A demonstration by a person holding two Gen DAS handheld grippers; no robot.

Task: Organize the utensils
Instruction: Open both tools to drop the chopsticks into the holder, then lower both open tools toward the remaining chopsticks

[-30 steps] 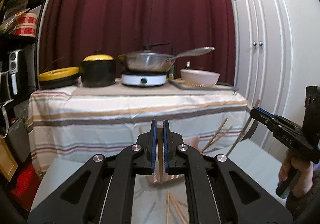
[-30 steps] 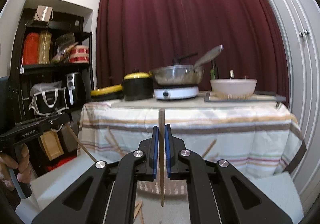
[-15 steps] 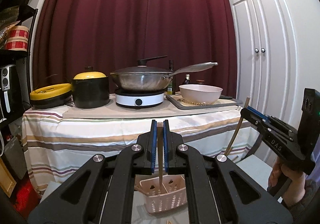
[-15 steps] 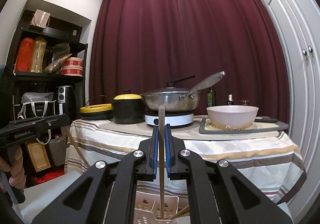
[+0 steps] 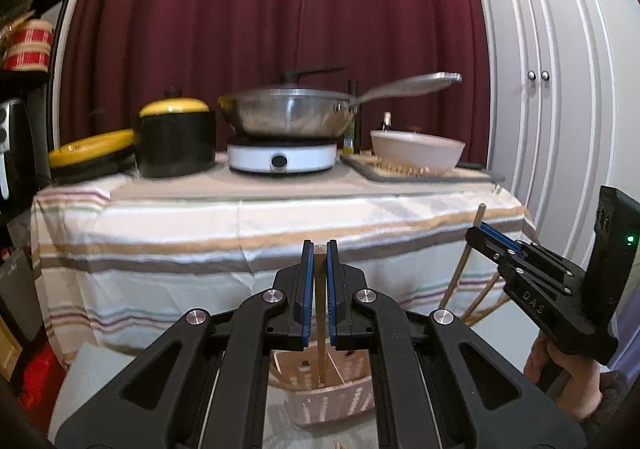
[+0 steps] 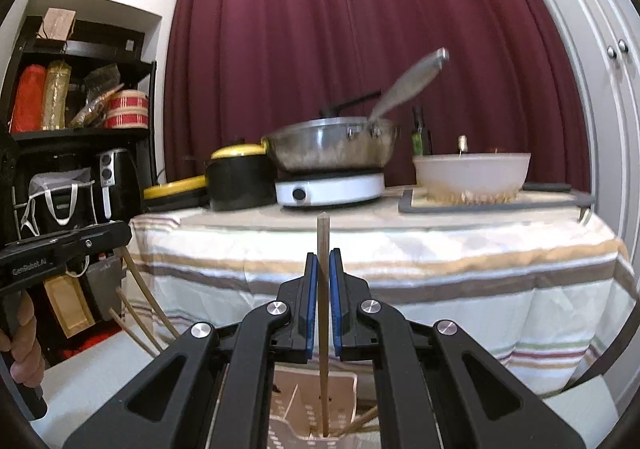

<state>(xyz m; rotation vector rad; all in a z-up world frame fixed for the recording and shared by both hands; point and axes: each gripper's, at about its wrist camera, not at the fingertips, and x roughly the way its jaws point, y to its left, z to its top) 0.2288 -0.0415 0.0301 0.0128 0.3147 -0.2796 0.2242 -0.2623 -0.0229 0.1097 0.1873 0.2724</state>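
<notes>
My left gripper (image 5: 317, 249) is shut on an upright wooden chopstick (image 5: 321, 353). Its lower end reaches into a pink slotted basket (image 5: 336, 397) on the white surface below. My right gripper (image 6: 323, 257) is shut on a second upright chopstick (image 6: 322, 233), and that tip stands inside the same basket (image 6: 294, 385), where other chopsticks (image 6: 356, 421) lean. Each gripper shows in the other's view: the right gripper (image 5: 478, 229) at the right edge with its stick (image 5: 460, 269), and the left gripper (image 6: 122, 235) at the left edge.
A table with a striped cloth (image 5: 256, 233) stands close ahead. It carries a wok on a white hob (image 5: 282, 159), a black pot with a yellow lid (image 5: 174, 141) and a white bowl on a tray (image 5: 416, 153). A black shelf unit (image 6: 76, 137) is left, white cupboard doors (image 5: 548, 109) right.
Both grippers have moved forward towards the covered table and sunk a little. The pink basket has come into view under the fingers, and both chopsticks now reach down into it.
</notes>
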